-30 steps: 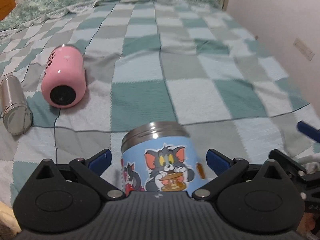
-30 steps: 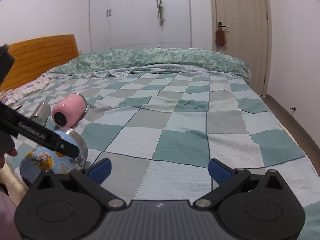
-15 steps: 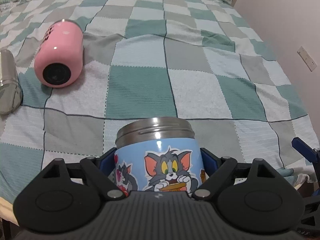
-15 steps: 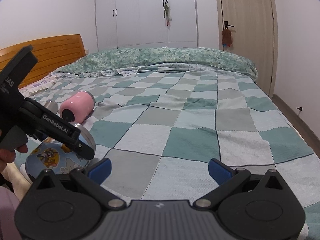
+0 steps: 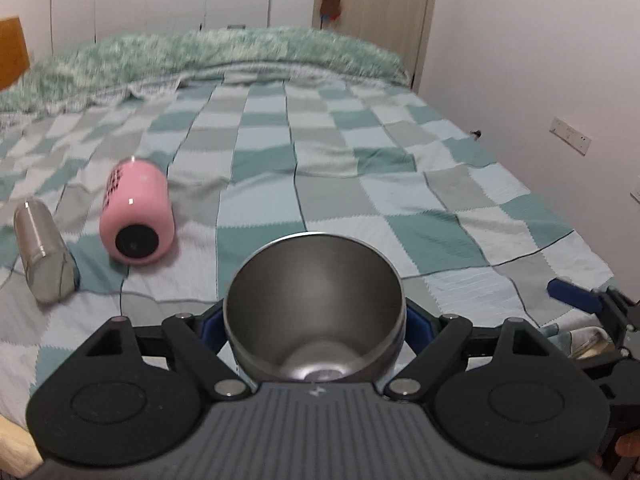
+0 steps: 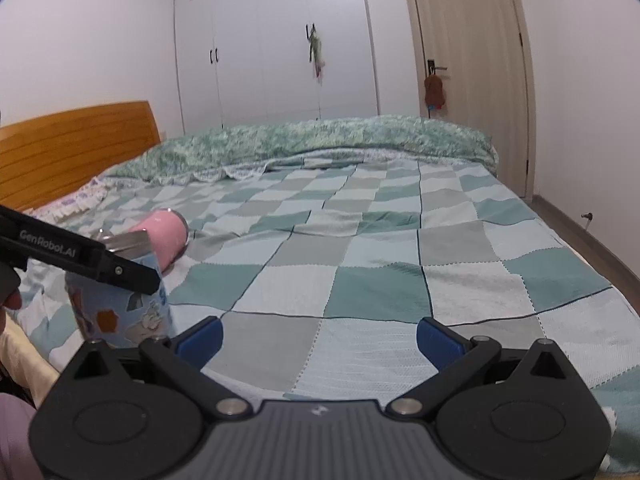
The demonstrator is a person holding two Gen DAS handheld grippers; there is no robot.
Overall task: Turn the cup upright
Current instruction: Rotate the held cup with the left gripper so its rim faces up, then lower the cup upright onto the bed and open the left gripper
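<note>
Presently, left wrist view: the left tongs [image 5: 314,326] are closed on the blue cartoon cup [image 5: 314,316], a blue pad pressed to each side of its wall. The cup's open mouth faces the camera, showing the steel inside and the round bottom. Ahead of the tongs and to their left, a pink cup [image 5: 136,216] lies on its side on the checked bedspread [image 5: 360,184], its black-centred base turned toward the tongs. Further left again, apart from the pink one, a steel cup [image 5: 42,250] also lies on its side. At the far right edge, one blue fingertip of the right tongs [image 5: 573,291] juts into view. A green quilt [image 5: 240,52] is bunched at the far end of the bed; a door [image 5: 374,8] stands beyond it.

Right wrist view: the right tongs [image 6: 318,336] stand wide apart, holding nothing, over the bedspread [image 6: 380,272]. To their left, the blue cartoon cup [image 6: 120,304] appears held clear of the bed, steel rim uppermost and slightly tilted, with a black finger of the left tongs [image 6: 120,272] across its side. Just behind it lies the pink cup [image 6: 166,236]; the steel cup is mostly hidden. Beyond, a wooden headboard [image 6: 72,148] at left, a white wardrobe [image 6: 272,44] ahead, the door [image 6: 468,64] at right.
</note>
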